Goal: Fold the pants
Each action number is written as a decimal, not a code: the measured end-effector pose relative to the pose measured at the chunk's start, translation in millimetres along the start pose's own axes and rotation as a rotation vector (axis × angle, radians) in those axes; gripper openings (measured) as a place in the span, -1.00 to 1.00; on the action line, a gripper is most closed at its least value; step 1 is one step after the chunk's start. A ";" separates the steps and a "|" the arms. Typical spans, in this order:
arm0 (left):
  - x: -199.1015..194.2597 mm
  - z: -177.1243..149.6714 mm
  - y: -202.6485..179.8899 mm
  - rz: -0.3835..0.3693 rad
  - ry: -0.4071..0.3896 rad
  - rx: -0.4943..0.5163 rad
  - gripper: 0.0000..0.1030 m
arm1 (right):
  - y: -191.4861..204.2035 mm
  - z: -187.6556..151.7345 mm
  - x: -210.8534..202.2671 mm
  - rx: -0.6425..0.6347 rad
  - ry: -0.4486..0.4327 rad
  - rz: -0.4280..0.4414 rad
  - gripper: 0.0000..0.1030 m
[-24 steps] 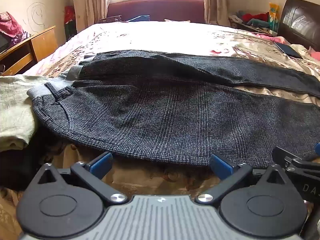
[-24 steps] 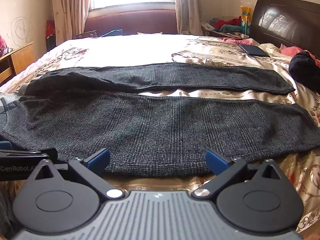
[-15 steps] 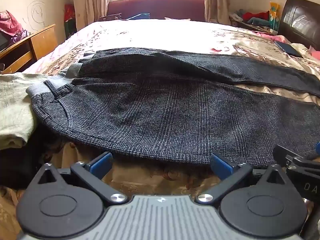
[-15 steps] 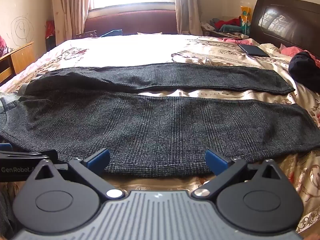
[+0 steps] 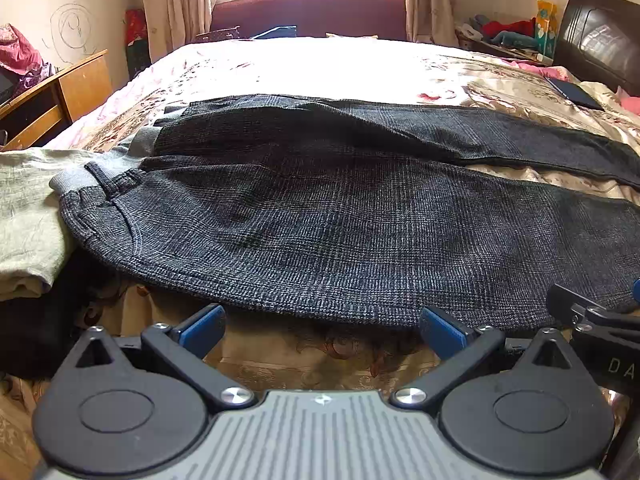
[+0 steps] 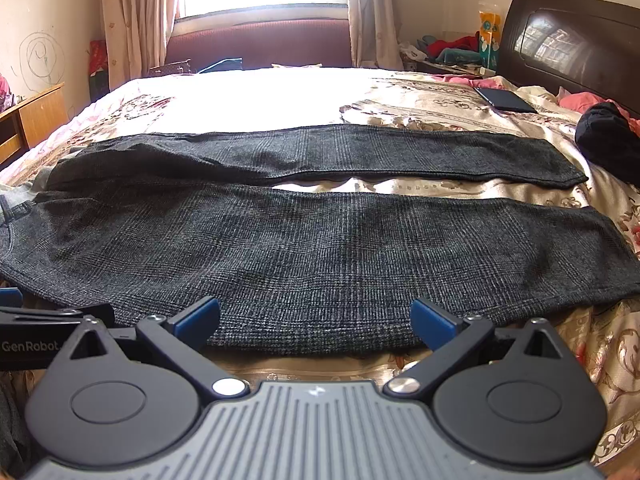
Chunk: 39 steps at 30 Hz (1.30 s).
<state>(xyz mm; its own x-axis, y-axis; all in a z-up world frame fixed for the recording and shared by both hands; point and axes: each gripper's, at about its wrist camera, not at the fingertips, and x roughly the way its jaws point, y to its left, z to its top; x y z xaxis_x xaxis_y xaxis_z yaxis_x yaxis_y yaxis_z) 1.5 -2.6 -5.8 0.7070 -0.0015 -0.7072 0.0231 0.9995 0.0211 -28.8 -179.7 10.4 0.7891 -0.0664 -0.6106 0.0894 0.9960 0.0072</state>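
Observation:
Dark grey checked pants (image 5: 340,224) lie flat across the bed, waistband at the left, both legs stretched to the right; they also show in the right wrist view (image 6: 320,248). My left gripper (image 5: 322,328) is open and empty, just short of the near leg's front edge near the hip. My right gripper (image 6: 316,320) is open and empty, its blue pads (image 6: 430,322) over the near leg's front edge around mid-leg. Each gripper shows at the other view's edge.
A pale green garment (image 5: 24,216) lies left of the waistband. A dark tablet (image 6: 506,100) and a black bundle (image 6: 608,140) lie at the right near the headboard (image 6: 580,40). A wooden desk (image 5: 52,96) stands left of the floral bedspread (image 6: 280,96).
Both grippers have crept slightly forward towards the pants' near edge. The pants have not moved and both grippers stay open.

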 end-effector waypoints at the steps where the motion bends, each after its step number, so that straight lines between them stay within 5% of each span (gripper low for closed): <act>1: 0.1 0.8 0.7 -0.001 0.002 -0.002 1.00 | 0.6 0.0 0.7 -0.001 0.001 0.000 0.95; 39: 1.0 0.9 -0.9 -0.004 0.008 0.004 1.00 | 3.3 -2.6 4.3 -0.010 0.011 0.003 0.95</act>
<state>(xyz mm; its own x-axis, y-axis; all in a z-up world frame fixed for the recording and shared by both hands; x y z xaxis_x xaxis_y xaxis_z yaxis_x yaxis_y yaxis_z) 2.8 -3.5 -5.9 0.7012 -0.0054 -0.7129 0.0289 0.9994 0.0209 -26.7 -176.5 5.8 0.7829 -0.0628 -0.6190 0.0811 0.9967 0.0014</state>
